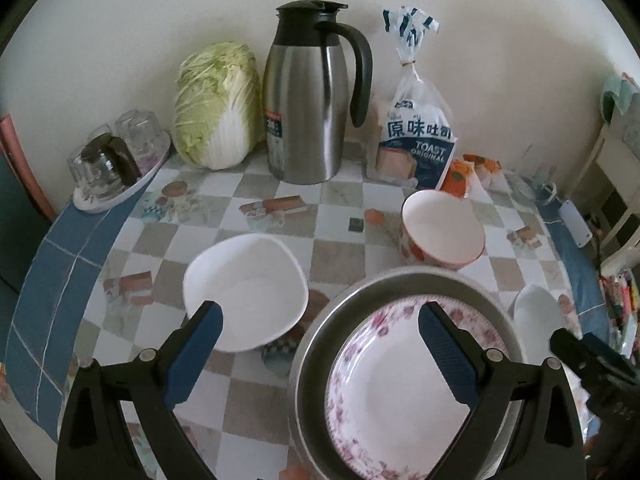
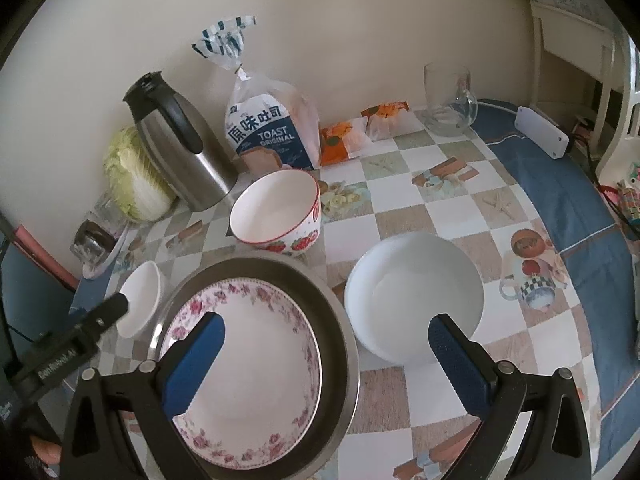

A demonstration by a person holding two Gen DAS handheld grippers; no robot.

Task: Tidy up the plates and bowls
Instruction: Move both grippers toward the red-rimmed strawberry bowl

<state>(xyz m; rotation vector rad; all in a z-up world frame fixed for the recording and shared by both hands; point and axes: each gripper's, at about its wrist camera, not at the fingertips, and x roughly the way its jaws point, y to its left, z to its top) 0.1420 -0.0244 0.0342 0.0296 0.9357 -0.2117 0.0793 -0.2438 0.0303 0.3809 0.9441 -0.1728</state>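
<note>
I see the floral plate [image 2: 244, 372] lying inside the steel basin [image 2: 344, 320] at the table's near edge, with 2 white bowls [image 1: 244, 292] [image 2: 414, 300] flanking it, a strawberry bowl [image 2: 276, 212] behind, and both my left gripper [image 1: 320, 344] and right gripper [image 2: 326, 356] hovering, fingers apart, empty.

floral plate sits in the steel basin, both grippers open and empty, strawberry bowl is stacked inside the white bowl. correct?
One error: the strawberry bowl is not stacked. It stands alone on the tablecloth near the toast bag, apart from the white bowl, as the right wrist view shows. The rest holds: the floral plate sits in the steel basin, and the left gripper and right gripper are open and empty.
</note>
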